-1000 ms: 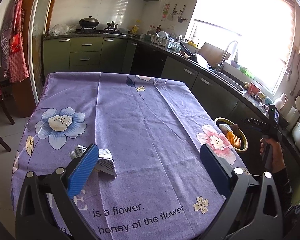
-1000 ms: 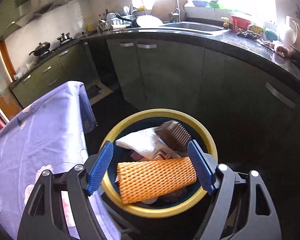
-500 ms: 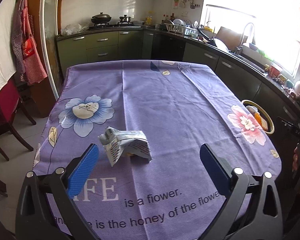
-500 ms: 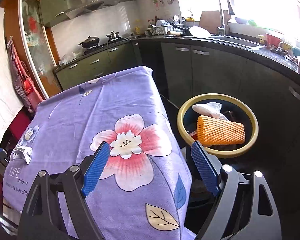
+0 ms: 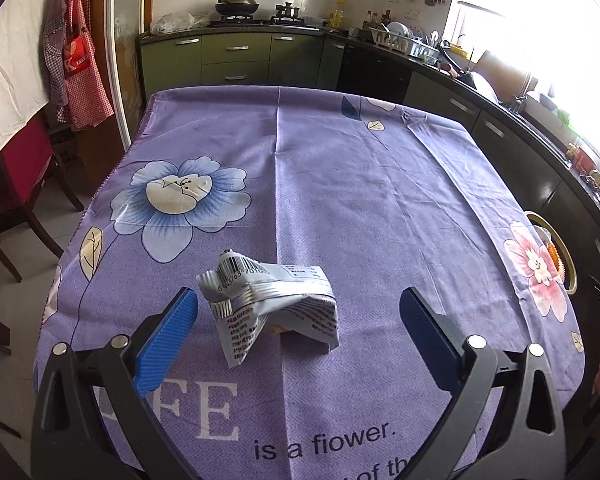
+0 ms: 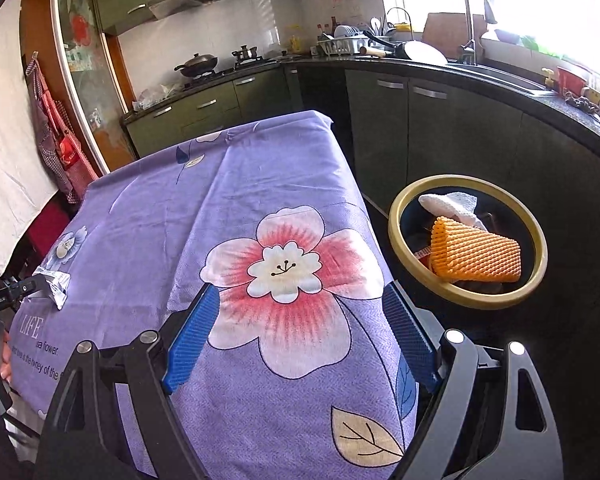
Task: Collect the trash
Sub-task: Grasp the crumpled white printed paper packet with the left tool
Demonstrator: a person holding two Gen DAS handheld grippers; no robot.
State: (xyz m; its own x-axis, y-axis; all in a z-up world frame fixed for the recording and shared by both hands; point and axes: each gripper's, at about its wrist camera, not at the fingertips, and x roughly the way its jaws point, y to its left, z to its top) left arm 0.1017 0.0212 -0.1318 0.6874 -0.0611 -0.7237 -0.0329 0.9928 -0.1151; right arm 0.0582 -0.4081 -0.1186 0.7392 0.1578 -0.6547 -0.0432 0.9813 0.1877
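The crumpled wrapper (image 5: 270,304) lies on the tabletop (image 5: 380,200), just beyond the left claw (image 5: 298,330), whose jaws stand apart. It looks light, crinkly and slippery; pinch its raised middle fold. The right claw (image 6: 304,336) gapes empty.

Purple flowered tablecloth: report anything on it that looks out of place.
One thing stands out: a crumpled silver wrapper with a barcode lies alone on the purple flowered tablecloth, near the printed lettering. It is litter, not yet in the yellow-rimmed bin beside the table. The cloth looks unspilled.
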